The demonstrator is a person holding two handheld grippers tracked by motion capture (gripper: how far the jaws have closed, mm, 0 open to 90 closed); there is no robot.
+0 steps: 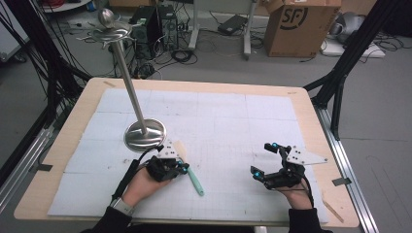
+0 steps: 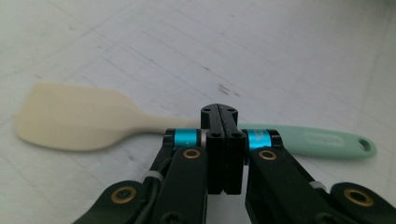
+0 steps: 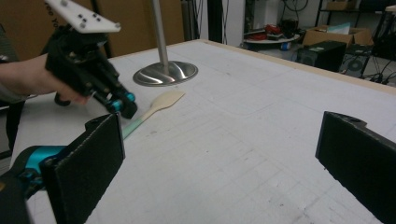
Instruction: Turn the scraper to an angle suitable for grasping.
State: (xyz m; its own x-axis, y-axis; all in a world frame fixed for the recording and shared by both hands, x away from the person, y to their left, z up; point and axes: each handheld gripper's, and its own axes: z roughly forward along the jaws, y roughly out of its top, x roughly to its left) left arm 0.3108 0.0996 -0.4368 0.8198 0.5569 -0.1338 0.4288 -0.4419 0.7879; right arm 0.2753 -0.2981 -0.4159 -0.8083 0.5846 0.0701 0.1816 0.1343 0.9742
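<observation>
Mint-handled spatula with a cream blade lies flat on the white mat, just beyond the left gripper, whose jaws are pressed together over its neck. Its long axis runs crosswise to them. Right gripper, jaws spread, sits well apart.

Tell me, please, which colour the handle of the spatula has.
Mint green; the spatula has a cream blade. It shows best in the left gripper view.
</observation>
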